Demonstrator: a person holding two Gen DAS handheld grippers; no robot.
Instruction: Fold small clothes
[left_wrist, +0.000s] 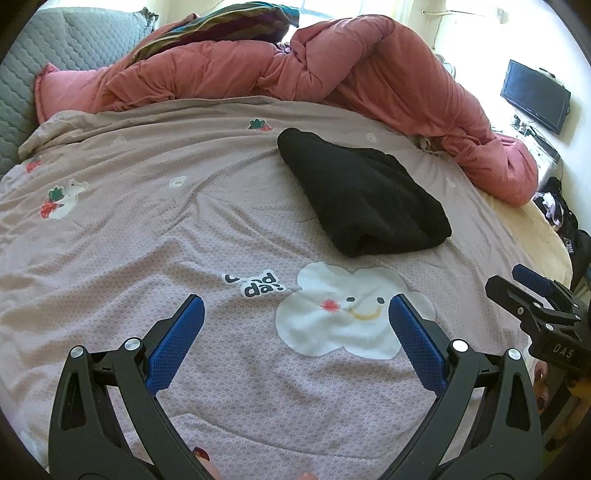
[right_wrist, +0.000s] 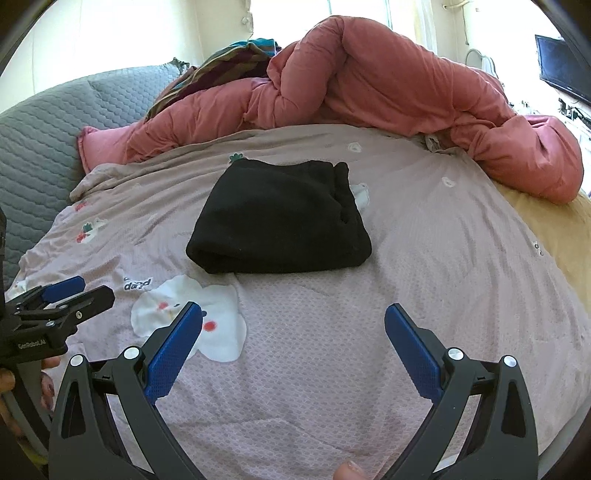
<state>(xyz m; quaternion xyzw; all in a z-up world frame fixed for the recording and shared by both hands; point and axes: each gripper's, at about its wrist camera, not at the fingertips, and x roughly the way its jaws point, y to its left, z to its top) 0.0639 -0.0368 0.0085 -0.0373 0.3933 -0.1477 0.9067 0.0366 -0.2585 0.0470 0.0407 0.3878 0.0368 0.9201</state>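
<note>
A black garment (left_wrist: 364, 194) lies folded into a compact bundle on the pinkish bedspread (left_wrist: 147, 229); it also shows in the right wrist view (right_wrist: 280, 218). My left gripper (left_wrist: 295, 304) is open and empty, held over the white cloud print well short of the garment. My right gripper (right_wrist: 293, 314) is open and empty, also short of the garment, facing its near folded edge. Each gripper shows at the side of the other's view: the right one (left_wrist: 532, 291), the left one (right_wrist: 70, 291).
A bunched salmon-pink duvet (left_wrist: 332, 74) runs along the far side of the bed. A grey quilted headboard (left_wrist: 55, 55) is at left with a striped cloth (left_wrist: 221, 26) above. A dark monitor (left_wrist: 535, 96) stands at right. A yellow sheet (right_wrist: 554, 225) edges the bed at right.
</note>
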